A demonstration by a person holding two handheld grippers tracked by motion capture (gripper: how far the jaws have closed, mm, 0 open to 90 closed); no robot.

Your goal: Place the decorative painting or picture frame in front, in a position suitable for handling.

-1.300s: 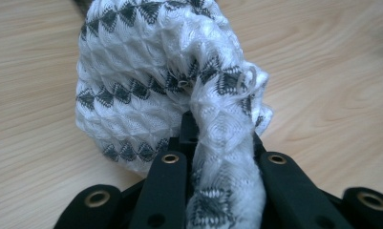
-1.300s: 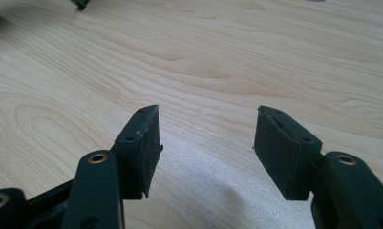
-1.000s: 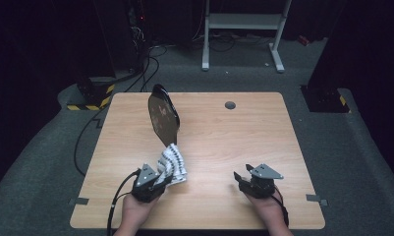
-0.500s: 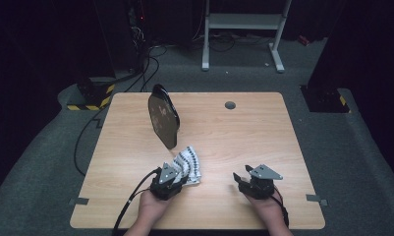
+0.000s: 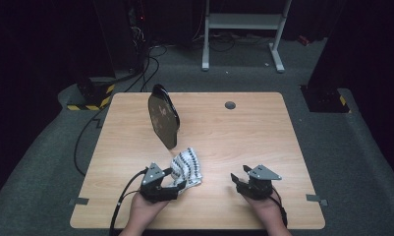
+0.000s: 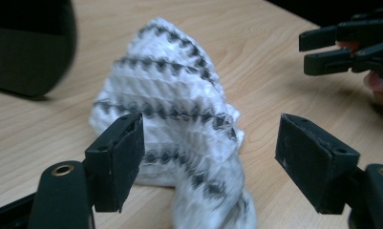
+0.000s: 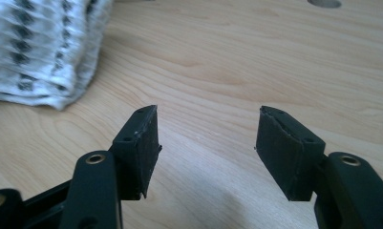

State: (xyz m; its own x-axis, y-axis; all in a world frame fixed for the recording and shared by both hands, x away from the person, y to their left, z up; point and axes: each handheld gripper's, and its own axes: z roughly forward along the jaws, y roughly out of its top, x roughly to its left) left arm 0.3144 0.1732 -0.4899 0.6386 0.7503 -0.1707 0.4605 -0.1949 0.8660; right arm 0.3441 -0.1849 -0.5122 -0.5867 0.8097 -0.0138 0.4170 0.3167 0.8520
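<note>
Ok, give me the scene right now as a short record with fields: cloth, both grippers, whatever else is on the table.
cloth: white cloth with dark pattern, bunched on the wooden table
left gripper: jaws have just been opening, cloth lies between them, pads not pressing on it
right gripper: open, nothing between the jaws, apart from the cloth
other item: black round object standing on edge behind the cloth

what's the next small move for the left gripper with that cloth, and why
Probably ease the left gripper back off the white patterned cloth. Its jaws have just been opening and now stand wide, pads clear of the fabric, which lies bunched on the table beside the black mirror. The right gripper waits open over bare wood.
</note>
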